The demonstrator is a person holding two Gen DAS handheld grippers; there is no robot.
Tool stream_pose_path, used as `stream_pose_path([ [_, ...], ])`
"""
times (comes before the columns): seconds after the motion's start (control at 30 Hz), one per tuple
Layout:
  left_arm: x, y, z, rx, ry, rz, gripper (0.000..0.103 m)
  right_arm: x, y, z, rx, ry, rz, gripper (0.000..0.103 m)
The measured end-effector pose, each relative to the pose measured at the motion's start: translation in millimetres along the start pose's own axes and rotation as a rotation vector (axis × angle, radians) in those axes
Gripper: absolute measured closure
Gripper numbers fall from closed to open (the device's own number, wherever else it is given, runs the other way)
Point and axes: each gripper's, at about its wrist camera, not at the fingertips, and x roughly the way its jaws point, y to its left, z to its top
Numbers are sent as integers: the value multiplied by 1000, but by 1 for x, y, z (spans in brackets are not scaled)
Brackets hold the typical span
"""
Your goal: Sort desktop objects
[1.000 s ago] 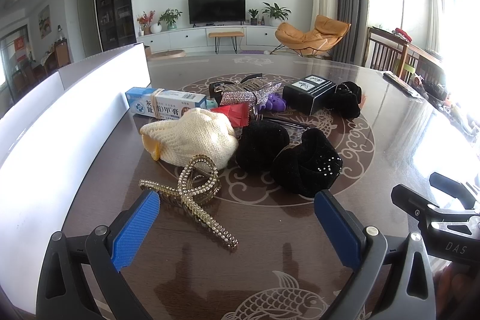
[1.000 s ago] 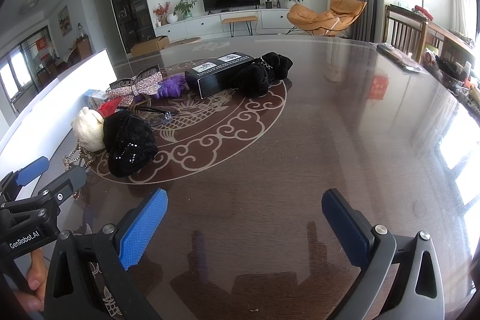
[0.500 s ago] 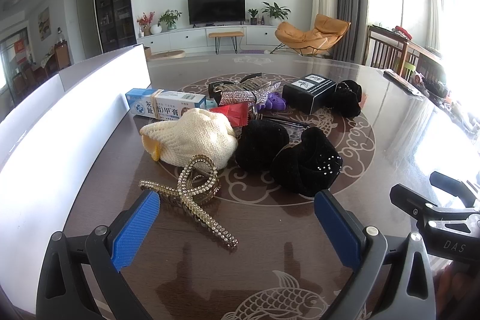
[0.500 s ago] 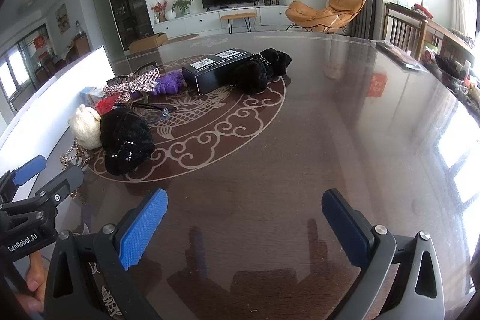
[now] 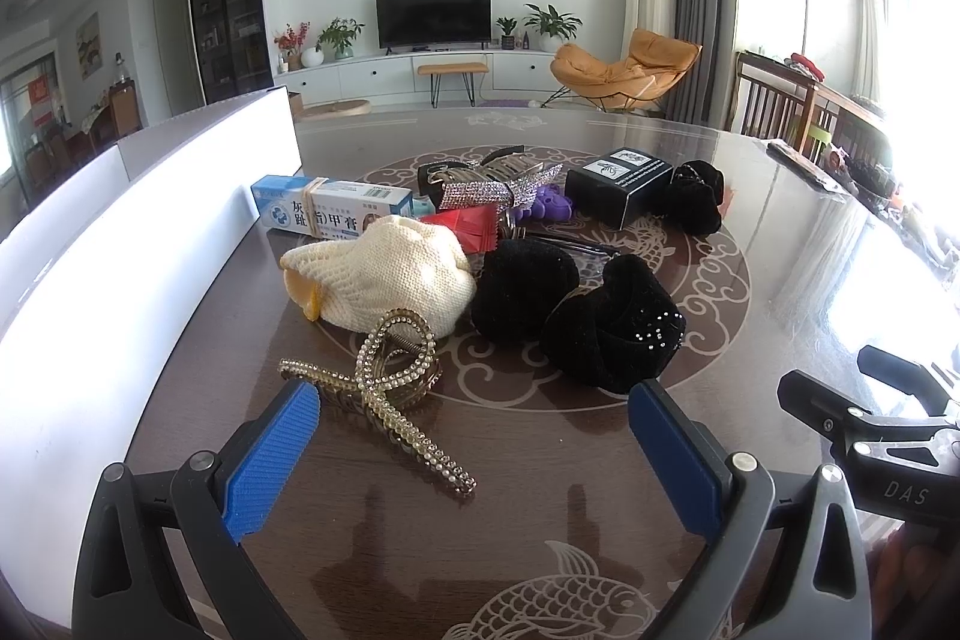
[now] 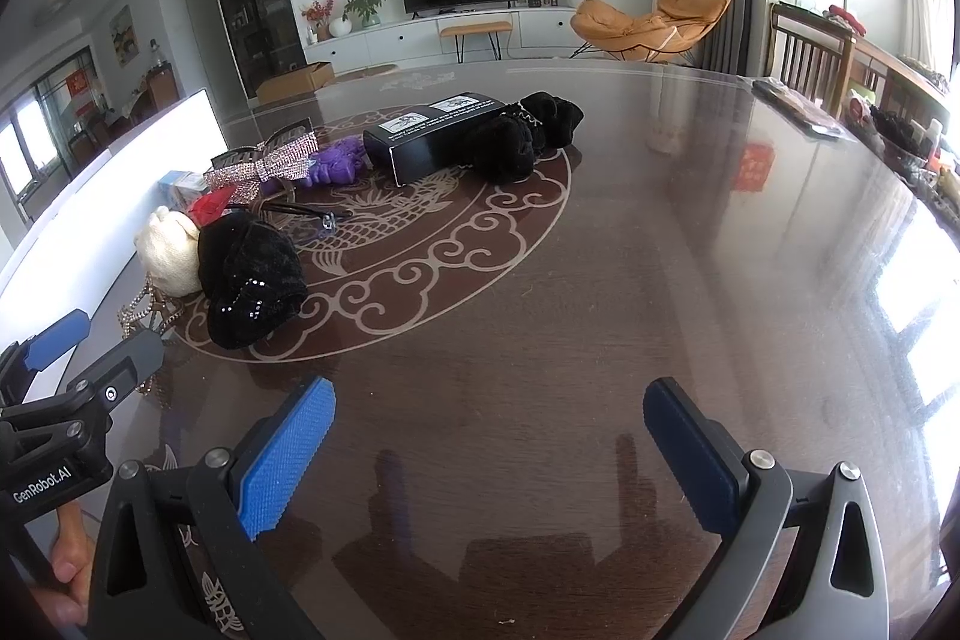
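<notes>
A person stands at a large, glossy dark wood table [image 6: 660, 280] inlaid with a pale ring of cloud scrolls, holding a two-finger gripper in each hand. The left gripper [image 5: 474, 448] hovers low over the near edge with its blue-padded jaws spread wide and empty; a gold rhinestone hair claw [image 5: 384, 382] lies on the table between and just ahead of its fingers, its tail reaching toward the camera. The right gripper [image 6: 489, 451] is also wide open and holds nothing, poised over a bare stretch of table to the right of the clutter. The things to be sorted sit in a loose cluster on the inlaid ring. Just behind the hair claw is a cream knitted pouch [image 5: 390, 280] with a yellow edge, and beside it to the right are two black velvet scrunchies touching each other, a plain one [image 5: 522, 292] and one dotted with small sparkles [image 5: 612, 328]. Farther back lies a white and blue ointment box [image 5: 333, 214] with Chinese lettering, a red packet [image 5: 465, 229], a silver rhinestone bow clip [image 5: 498, 184], a small purple object [image 5: 552, 208], a pair of dark-framed glasses [image 6: 306, 214], a black carton [image 5: 618, 184] and another black scrunchie [image 5: 696, 202] against it. A long white panel [image 5: 90, 268] runs along the table's left side. Behind, a living room shows a television [image 5: 433, 13] and an orange lounge chair [image 5: 624, 67].
</notes>
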Motion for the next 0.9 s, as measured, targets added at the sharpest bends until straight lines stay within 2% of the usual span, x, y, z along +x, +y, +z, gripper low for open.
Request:
stream_pose_path([
  [0.9, 0, 1, 0, 0, 1, -3, 0, 2, 0, 0, 3, 8, 2, 0],
])
